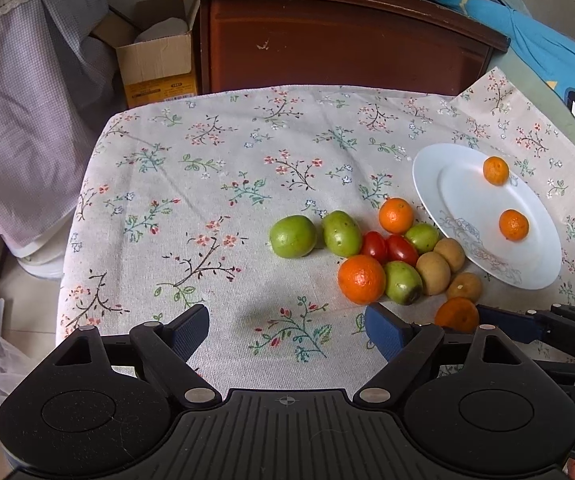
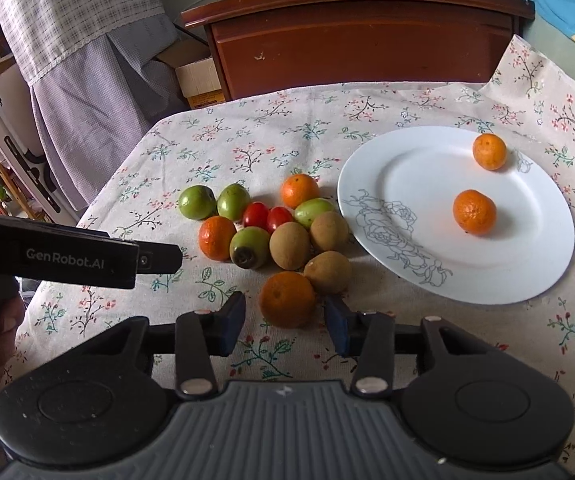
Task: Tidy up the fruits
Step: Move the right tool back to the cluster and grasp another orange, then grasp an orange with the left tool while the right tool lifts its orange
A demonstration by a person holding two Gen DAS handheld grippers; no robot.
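A white plate (image 2: 407, 184) with a drawn rose carries two small oranges (image 2: 474, 212). Left of it, on the floral cloth, lies a cluster of green fruits (image 2: 196, 202), two cherry tomatoes (image 2: 255, 215), three brown fruits (image 2: 289, 246) and more oranges (image 2: 217, 238). My right gripper (image 2: 285, 316) straddles the nearest orange (image 2: 286, 298); a thin gap shows at each pad, so it is open. That orange (image 1: 457, 314) also shows in the left wrist view beside a right finger (image 1: 499, 316). My left gripper (image 1: 287, 320) is wide open over bare cloth, left of the cluster (image 1: 383, 248).
A dark wooden cabinet (image 1: 343, 40) stands behind the table, with a cardboard box (image 1: 155, 60) and hanging checked cloth (image 1: 27, 100) to its left. The left tool's black body (image 2: 79, 256) reaches in from the left edge, a hand below it. Bare cloth spreads left of the fruit.
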